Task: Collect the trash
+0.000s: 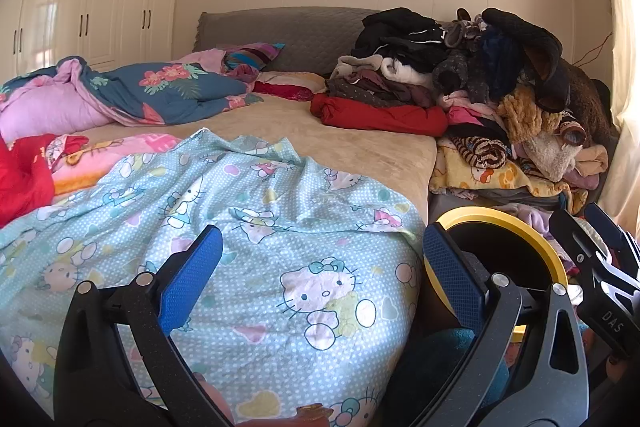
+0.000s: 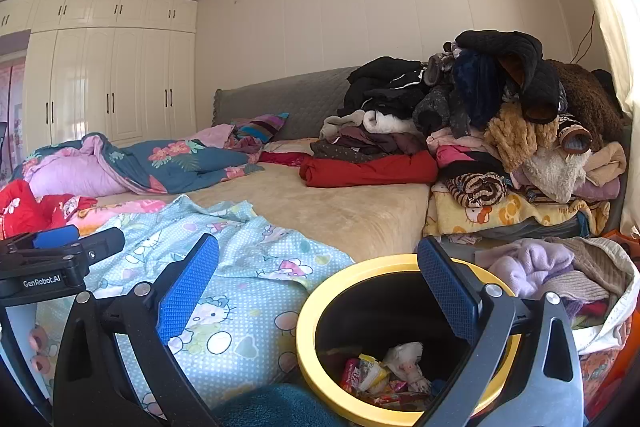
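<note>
left tongs point(image 1: 322, 271): released, over bed point(image 1: 320, 139) | right tongs point(image 2: 318, 285): released, empty | bin point(image 2: 320, 291) below right tongs, wrappers point(image 2: 376, 375) inside

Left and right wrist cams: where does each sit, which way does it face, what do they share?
Left wrist: on the left gripper, low over the sheet, facing the headboard; own fingers open, right gripper at right edge.
Right wrist: on the right gripper, above the bin, same heading; own fingers open, left gripper at left.
Shared: bed, clothes pile, bin, wardrobe.
</note>
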